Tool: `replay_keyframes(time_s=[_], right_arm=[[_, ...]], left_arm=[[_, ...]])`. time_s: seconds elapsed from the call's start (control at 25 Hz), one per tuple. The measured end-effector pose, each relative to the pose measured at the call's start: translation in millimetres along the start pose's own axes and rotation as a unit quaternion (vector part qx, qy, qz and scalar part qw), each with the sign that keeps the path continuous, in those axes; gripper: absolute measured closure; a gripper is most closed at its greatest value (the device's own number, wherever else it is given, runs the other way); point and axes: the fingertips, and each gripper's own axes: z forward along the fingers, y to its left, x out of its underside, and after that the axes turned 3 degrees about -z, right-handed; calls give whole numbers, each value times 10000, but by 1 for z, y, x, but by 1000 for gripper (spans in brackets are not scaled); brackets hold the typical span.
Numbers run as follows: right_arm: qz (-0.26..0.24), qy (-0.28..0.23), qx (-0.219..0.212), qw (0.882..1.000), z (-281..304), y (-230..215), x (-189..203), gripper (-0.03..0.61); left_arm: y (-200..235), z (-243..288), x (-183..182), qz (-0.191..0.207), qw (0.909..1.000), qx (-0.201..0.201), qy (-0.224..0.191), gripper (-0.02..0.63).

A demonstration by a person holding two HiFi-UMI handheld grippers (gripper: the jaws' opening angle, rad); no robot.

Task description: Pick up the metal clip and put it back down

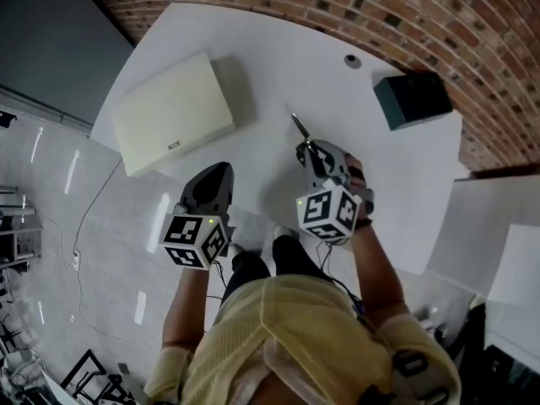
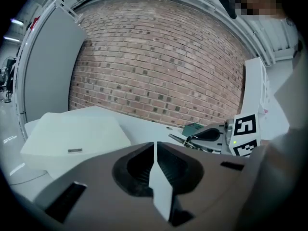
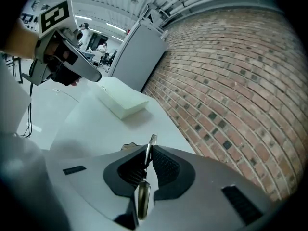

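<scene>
The right gripper (image 3: 148,152) pinches the metal clip (image 3: 143,196) edge-on (the left gripper (image 2: 155,147) is clenched on nothing), so any tilt could slip it prematurely onto the table (image 1: 278,57).

Cream box (image 1: 173,112), teal box (image 1: 412,98), white table (image 1: 278,66)

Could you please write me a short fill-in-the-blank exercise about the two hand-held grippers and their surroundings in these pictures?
1. The right hand-held gripper is shut on the ____ clip.
2. The left hand-held gripper holds nothing, and its jaws are ____.
3. Behind the white table stands a ____ wall.
Missing words: metal; shut; brick.
</scene>
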Motion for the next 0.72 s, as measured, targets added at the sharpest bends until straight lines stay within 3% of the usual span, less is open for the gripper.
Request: replay_keyframes(time_s=[0.32,0.72], right_arm=[[503,675,560,9949,-21,-51,95,552],[1192,1505,1225,9737,-63,-87,207,552]], left_arm=[[-58,57,4,313,9976,553,267,594],[-125,107,19,682,9881,1216,648,594]])
